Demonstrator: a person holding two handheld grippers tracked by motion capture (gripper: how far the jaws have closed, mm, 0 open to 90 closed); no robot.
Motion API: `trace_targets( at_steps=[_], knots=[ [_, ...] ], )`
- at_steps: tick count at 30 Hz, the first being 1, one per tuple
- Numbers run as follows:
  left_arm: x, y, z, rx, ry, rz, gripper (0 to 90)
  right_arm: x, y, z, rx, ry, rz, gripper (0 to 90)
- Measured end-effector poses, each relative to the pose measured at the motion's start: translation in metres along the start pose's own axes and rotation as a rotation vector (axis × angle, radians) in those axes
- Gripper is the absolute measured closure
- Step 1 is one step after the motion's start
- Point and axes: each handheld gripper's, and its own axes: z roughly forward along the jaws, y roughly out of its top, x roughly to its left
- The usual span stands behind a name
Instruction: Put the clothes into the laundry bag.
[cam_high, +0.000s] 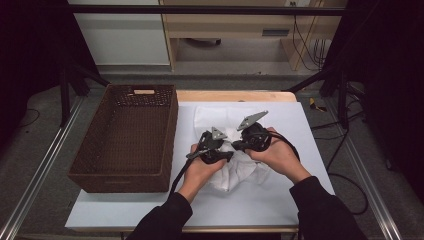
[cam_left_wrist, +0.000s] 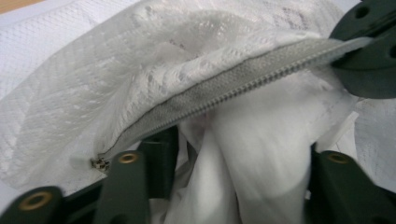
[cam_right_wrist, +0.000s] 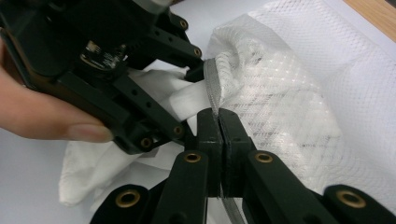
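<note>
High view: two hand-held grippers, left hand-held gripper and right hand-held gripper; one mesh bag; one basket.

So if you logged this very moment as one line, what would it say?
right gripper: shut on zipper edge of mesh bag | left gripper: pushing white cloth into bag | basket: beside, apart

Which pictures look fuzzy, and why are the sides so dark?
Left gripper view: the cloth and near fingers are blurred, the zipper sharper. Right gripper view: mostly sharp. High view: light falls on the table; its edges sit in shadow.
</note>
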Motion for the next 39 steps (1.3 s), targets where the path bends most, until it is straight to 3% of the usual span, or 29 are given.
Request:
trace_targets(
  at_steps=[1,6,16,23,39],
  knots=[
    [0.000,-0.001,-0.002,0.000,-0.008,-0.002,40.8,-0.001,-0.001,0.000,0.000,-0.001,0.001,89.2],
    [-0.003,-0.002,-0.009,-0.018,-0.027,0.012,38.5,-0.002,-0.002,0.001,-0.001,-0.004,-0.002,89.1],
    [-0.008,-0.002,-0.030,-0.042,-0.025,0.066,40.0,-0.002,-0.007,0.003,0.006,-0.010,0.009,89.2],
    [-0.009,-0.001,-0.041,-0.066,-0.035,0.068,43.4,-0.002,-0.012,0.004,0.005,-0.008,0.011,89.1],
    [-0.015,-0.012,-0.081,-0.082,-0.026,0.112,43.5,0.014,-0.025,0.006,0.010,0.019,-0.012,89.2]
  ],
)
